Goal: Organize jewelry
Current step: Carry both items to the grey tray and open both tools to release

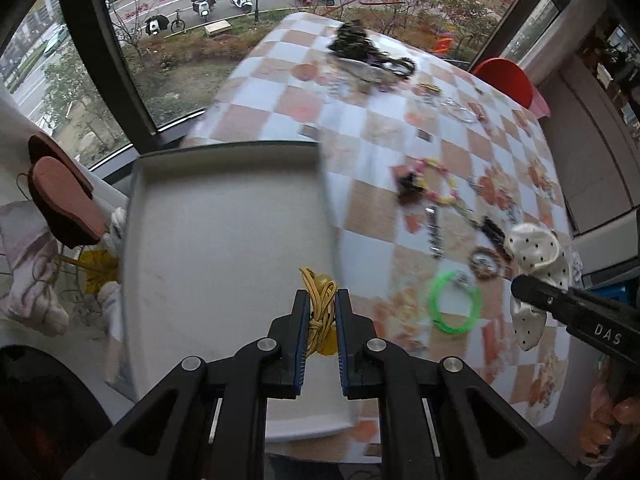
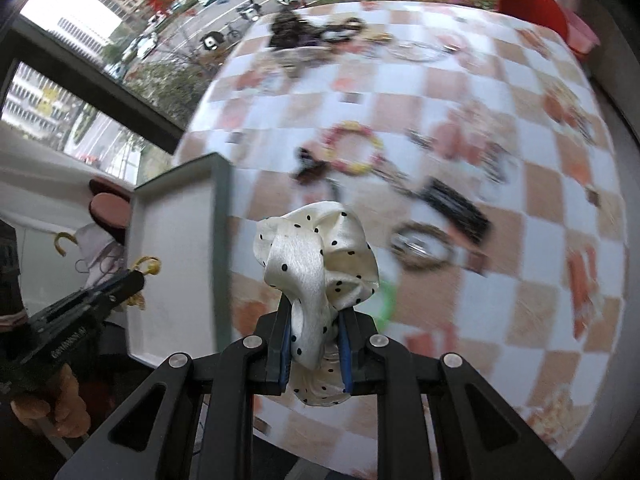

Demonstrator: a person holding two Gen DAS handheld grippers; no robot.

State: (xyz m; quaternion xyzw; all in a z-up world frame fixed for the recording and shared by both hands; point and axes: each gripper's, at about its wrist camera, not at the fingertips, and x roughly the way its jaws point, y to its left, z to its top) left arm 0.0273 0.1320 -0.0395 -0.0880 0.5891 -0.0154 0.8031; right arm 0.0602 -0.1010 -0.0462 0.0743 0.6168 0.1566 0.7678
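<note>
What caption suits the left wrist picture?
Left gripper holds a yellow cord hair tie over the white tray.

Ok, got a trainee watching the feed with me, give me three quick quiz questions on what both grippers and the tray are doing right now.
1. True or false: the left gripper is shut on a yellow corded hair tie above the white tray.
2. What does the right gripper hold? A) the green ring B) the white polka-dot scrunchie C) the pink and yellow beaded bracelet
3. Fill in: the tray sits on the ___ side of the checkered tablecloth, as the right wrist view shows it.

Key: 1 true; 2 B; 3 left.
</note>
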